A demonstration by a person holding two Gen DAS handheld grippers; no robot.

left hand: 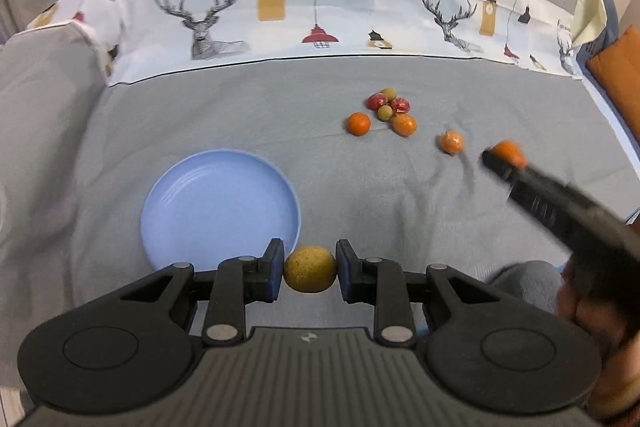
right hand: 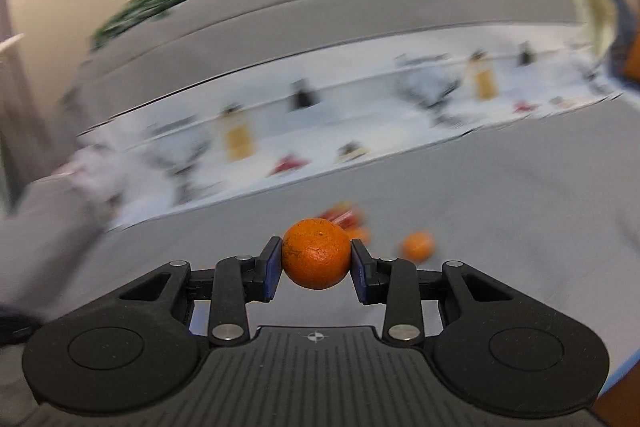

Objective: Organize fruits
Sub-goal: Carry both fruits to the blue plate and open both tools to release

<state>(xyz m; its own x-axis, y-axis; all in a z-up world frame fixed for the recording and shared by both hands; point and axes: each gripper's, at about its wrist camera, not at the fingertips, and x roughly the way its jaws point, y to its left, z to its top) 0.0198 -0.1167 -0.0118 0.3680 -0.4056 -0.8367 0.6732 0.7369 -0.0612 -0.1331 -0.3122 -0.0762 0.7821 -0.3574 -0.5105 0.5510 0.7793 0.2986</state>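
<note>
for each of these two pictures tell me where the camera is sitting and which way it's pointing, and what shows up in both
Left wrist view: on the left gripper, angled down at the grey cloth, the blue plate and the loose fruit; its fingers clamp a yellow-green fruit; the right gripper and a hand enter at right.
Right wrist view: on the right gripper, facing more level toward the blurred printed backrest; its fingers clamp an orange.
Shared: that orange, the fruit pile, backrest, cloth.
</note>
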